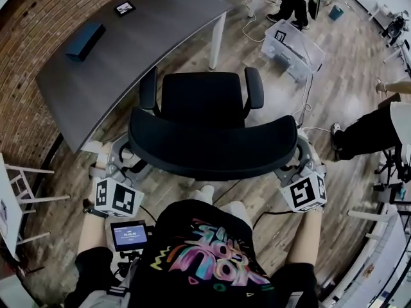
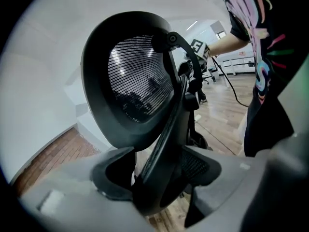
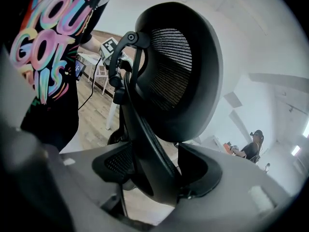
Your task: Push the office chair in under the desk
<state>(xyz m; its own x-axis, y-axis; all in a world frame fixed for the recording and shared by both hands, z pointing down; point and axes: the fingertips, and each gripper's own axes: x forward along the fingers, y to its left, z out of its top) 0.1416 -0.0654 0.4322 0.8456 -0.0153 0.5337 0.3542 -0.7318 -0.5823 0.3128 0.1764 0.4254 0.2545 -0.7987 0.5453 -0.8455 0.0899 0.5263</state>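
Observation:
A black office chair (image 1: pixel 202 98) stands on the wood floor facing the grey curved desk (image 1: pixel 128 56), its seat just short of the desk's edge. Its mesh backrest (image 1: pixel 212 147) is nearest me. My left gripper (image 1: pixel 128 154) grips the backrest's left end and my right gripper (image 1: pixel 298 158) grips the right end. In the left gripper view the backrest (image 2: pixel 137 76) fills the frame, and its black rim runs down between the jaws of the left gripper (image 2: pixel 159 178). The right gripper view mirrors this: the backrest (image 3: pixel 181 71) rim sits pinched in the right gripper (image 3: pixel 152 170).
A blue box (image 1: pixel 85 41) and a small tablet (image 1: pixel 124 8) lie on the desk, whose white leg (image 1: pixel 217 40) stands beside the chair. A clear bin (image 1: pixel 292 49) and cables sit on the floor at right. People stand at back and right. A white rack (image 1: pixel 19 191) is at left.

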